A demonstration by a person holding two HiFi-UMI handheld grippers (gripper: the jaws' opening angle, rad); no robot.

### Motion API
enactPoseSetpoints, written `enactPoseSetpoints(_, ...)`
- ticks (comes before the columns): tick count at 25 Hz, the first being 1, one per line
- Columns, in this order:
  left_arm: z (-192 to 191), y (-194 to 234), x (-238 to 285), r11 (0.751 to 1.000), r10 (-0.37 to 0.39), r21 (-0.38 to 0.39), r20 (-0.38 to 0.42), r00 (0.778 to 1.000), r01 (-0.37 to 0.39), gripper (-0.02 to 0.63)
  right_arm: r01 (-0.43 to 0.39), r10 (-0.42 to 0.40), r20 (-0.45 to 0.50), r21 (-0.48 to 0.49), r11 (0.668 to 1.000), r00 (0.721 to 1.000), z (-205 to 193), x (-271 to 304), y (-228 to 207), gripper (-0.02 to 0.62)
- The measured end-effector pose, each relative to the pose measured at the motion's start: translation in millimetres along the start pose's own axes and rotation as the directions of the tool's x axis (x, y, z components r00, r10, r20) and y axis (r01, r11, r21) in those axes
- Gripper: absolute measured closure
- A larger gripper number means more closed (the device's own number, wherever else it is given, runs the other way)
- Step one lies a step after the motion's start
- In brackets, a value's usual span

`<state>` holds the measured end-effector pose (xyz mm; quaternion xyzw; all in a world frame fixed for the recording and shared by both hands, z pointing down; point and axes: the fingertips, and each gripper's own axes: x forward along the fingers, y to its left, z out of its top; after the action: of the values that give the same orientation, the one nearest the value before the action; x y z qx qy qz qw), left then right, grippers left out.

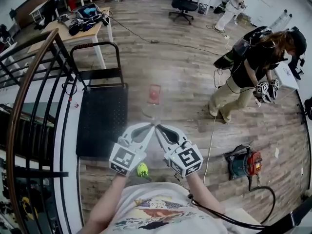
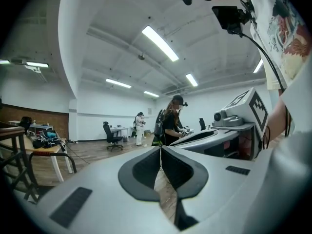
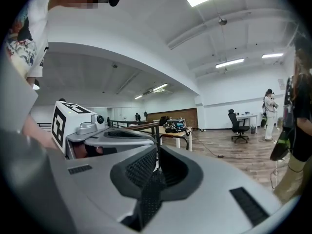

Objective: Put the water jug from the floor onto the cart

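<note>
Head view: we see the water jug [image 1: 154,100], clear with a red cap, standing on the wood floor [image 1: 195,82] just right of the cart [image 1: 102,118]; only this view shows either of them.
Our left gripper [image 1: 151,127]: right of the cart's near end, jaws pressed together on nothing, tips at the jug's near side; we cannot tell whether they touch it.
Our right gripper [image 1: 158,127]: just beside the left one and farther from the cart, jaws likewise closed and empty.
Left gripper view: we look level across the room past the closed pads, with the right gripper alongside, a person in a black top [image 2: 173,123] and an office chair [image 2: 113,135].
Right gripper view: closed pads, the left gripper alongside, and the table [image 3: 176,130] that stands beyond the cart's handle.
</note>
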<state>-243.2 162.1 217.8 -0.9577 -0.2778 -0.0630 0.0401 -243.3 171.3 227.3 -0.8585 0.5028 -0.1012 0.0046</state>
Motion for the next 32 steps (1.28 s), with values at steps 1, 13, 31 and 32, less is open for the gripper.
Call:
enactPoseSetpoints(1, -1.6, 7.2, 1.0, 1.000, -0.005, 0.000, -0.001, 1.000, 0.005, 0.594, -0.001, 0.001, -0.005, -0.003, 1.000, 1.000, -0.6, 7.0, -0.9, 0.571)
enactPoseSetpoints(13, -17.7, 46.5, 49.9, 1.000, -0.027, -0.010, -0.046, 0.999, 0.027, 0.594, 0.035, -0.035, 0.004, 0.006, 0.999, 0.999, 1.8, 48.1, -53.9, 0.571)
enactPoseSetpoints(31, -20.5, 136.0, 227.3, 0.997, 0.077, -0.012, -0.107, 0.991, -0.079, 0.594, -0.045, 0.044, 0.023, 0.051, 0.998, 0.999, 15.5, 131.9, -237.6, 0.571)
enactPoseSetpoints(32, -21.0, 142.0, 236.1, 0.996, 0.085, -0.010, -0.110, 0.990, -0.087, 0.594, -0.052, 0.051, 0.020, 0.050, 0.997, 0.998, 15.5, 137.9, -246.7, 0.571)
